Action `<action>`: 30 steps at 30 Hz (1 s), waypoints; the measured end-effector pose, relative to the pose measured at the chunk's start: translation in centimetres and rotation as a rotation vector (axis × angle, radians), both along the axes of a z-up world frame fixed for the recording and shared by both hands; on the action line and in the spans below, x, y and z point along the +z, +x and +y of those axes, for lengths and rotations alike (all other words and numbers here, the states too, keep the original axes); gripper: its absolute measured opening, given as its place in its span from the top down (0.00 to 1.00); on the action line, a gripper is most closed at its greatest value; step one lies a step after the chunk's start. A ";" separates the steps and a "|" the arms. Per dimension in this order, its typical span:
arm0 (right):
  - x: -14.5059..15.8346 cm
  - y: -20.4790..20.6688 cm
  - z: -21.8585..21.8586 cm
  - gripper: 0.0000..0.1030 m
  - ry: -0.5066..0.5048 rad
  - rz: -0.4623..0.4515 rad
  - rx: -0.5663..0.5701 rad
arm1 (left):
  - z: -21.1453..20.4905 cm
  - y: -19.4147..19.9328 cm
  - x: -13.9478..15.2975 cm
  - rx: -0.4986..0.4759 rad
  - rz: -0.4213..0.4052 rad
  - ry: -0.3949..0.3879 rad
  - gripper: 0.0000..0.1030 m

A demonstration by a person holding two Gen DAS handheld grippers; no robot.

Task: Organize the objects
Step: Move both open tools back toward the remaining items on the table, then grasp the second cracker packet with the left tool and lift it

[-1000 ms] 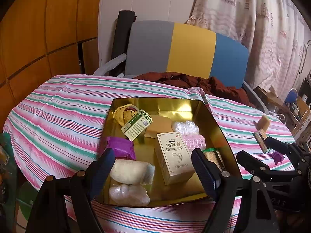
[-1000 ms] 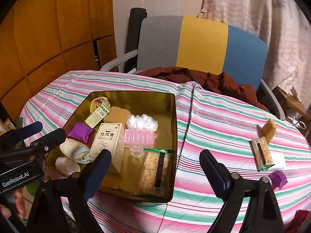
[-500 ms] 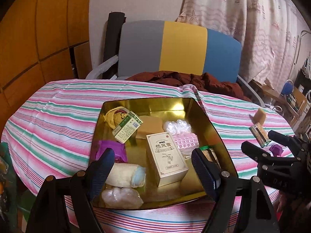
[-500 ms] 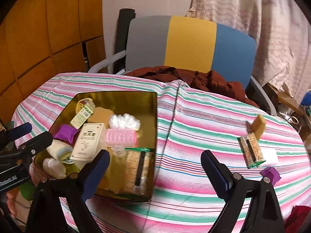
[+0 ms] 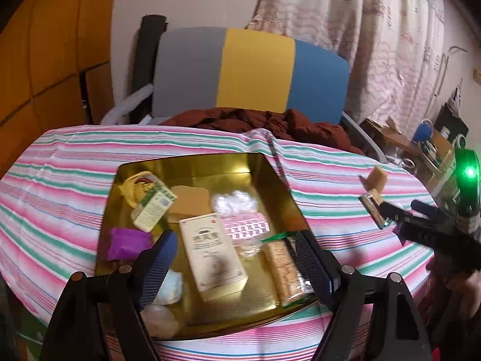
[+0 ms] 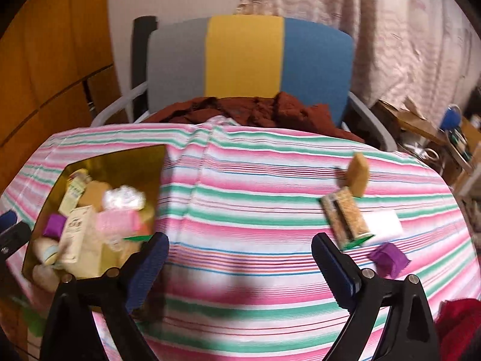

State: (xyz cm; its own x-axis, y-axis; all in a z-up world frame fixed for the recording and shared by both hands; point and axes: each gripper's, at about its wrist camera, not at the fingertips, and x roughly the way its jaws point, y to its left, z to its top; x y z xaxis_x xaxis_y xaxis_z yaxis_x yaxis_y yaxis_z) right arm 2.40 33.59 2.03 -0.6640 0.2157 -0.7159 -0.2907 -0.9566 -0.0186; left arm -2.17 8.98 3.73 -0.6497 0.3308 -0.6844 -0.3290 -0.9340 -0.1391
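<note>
- The right claw (image 6: 240,267) is seen spread wide and empty, hovering over the striped cloth of the counter (image 6: 255,180), with nothing caught between its blue pads.
- The left claw (image 5: 237,258) is likewise wide open and empty, held over the near edge of the gold tray (image 5: 186,165).
- Plenty is judged as already sorted: inside the tray a cream box (image 5: 210,258) is lying flat, with a green-and-white carton (image 5: 153,207), a purple packet (image 5: 126,243), a pink item (image 5: 248,228), a clear crinkled wrapper (image 5: 234,203) and a cracker pack (image 5: 284,270) gathered around it.
- A pale roll and another wrapped lump near the tray's front corner are partly hidden behind the left pad.
- Work is judged as left on the right side of the counter, well apart from the tray: a tan block (image 6: 357,177), a second cracker pack (image 6: 345,219), a white flat piece (image 6: 381,225) just beside it and a small purple packet (image 6: 389,257).
- The right view is blurred, so finer detail on these four cannot be told.
- The task is judged well past halfway; the cluster on the right is what remains, and the second cracker pack lies nearest the right claw's right pad.
</note>
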 end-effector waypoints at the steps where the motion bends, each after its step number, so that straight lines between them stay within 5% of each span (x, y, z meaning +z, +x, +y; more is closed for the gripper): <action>1: 0.1 0.1 0.6 0.06 0.000 0.001 -0.012 | 0.3 0.0 0.0 -0.010 -0.003 0.003 0.21; 12: 2.5 1.0 13.9 0.02 0.014 0.097 -0.256 | 8.2 -0.6 1.6 -0.194 0.008 0.018 0.21; 18: 0.5 3.2 21.7 0.01 -0.066 0.138 -0.469 | 14.5 -1.7 0.9 -0.287 -0.034 -0.003 0.21; 23: -0.3 4.6 24.4 0.00 -0.173 0.168 -0.570 | 20.1 -2.9 -1.0 -0.356 -0.090 -0.007 0.21; 30: -0.4 4.1 24.1 0.00 -0.179 0.164 -0.537 | 26.1 -5.4 -5.0 -0.408 -0.222 0.018 0.21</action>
